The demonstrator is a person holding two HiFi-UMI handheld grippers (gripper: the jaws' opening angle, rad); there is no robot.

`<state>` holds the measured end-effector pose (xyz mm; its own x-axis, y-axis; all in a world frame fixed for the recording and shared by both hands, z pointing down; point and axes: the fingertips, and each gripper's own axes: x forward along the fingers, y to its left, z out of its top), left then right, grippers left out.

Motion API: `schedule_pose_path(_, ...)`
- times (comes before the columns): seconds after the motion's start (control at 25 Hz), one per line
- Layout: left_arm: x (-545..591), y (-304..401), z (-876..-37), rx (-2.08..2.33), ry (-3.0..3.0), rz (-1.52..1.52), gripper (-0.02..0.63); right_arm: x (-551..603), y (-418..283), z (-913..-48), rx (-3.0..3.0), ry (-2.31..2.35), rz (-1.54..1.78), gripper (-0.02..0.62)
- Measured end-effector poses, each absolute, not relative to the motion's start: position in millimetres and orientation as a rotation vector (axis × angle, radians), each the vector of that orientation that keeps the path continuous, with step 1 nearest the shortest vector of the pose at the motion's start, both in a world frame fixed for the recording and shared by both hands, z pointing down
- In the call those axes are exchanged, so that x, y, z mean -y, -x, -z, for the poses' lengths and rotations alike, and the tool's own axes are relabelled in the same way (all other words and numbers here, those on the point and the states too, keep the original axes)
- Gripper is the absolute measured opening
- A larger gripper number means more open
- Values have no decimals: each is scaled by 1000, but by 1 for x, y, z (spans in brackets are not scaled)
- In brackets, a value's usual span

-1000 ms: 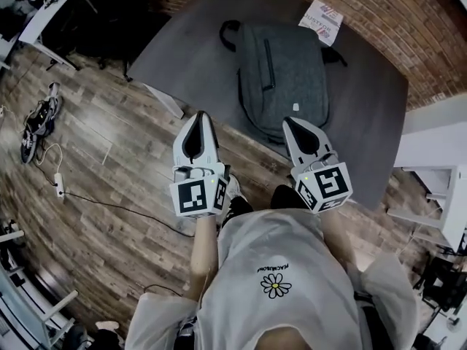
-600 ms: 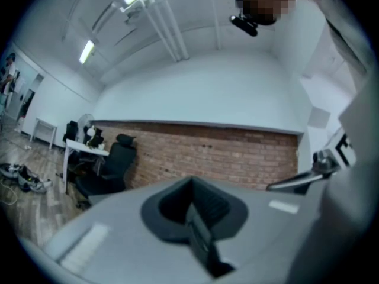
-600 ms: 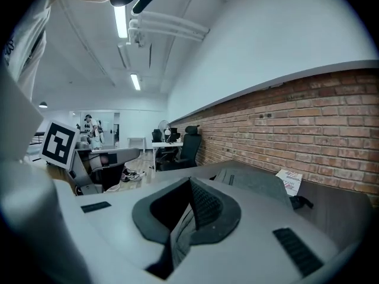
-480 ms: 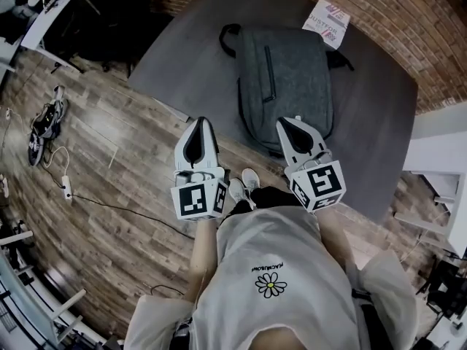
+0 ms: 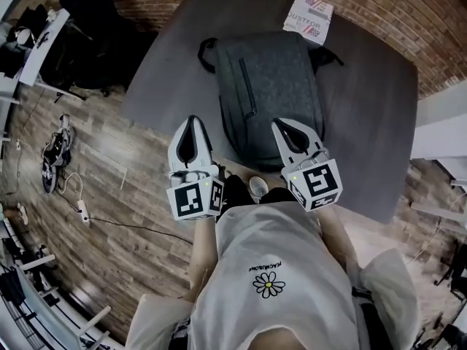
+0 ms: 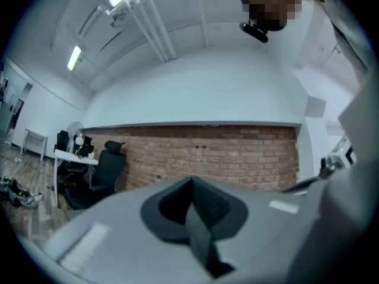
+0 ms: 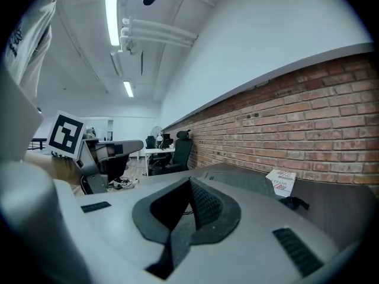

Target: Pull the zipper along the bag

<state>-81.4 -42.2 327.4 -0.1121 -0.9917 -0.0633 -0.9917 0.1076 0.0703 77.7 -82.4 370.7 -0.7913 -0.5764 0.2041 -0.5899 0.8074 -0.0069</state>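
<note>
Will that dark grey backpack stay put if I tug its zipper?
Probably soft: the dark grey fabric backpack lies flat and slack, so it may bunch. On the smooth grey table it likely slides unless pinned.

We count one worktop (image 5: 365, 108). On it lie one dark bag (image 5: 270, 86) and one white printed box (image 5: 309, 13), the box at the far edge. The bag's front shows one zipper line (image 5: 248, 90). There are two claws, a left claw (image 5: 192, 121) and a right claw (image 5: 280, 123). Each carries one marker cube (image 5: 194, 199), so two cubes. In the right gripper view we count two lit ceiling strips (image 7: 111, 16).
</note>
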Motion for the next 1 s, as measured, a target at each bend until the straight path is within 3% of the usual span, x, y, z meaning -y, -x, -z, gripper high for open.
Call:
schedule_pose_path(0.56, 119, 87, -318, -2047, 2320, -66, 0, 122, -100, -381, 2616, -1296, -128, 2)
schedule_pose_path(1.0, 144, 98, -353, -2061, 2459, -38, 0, 147, -93, -440, 2437, -1244, -304, 2)
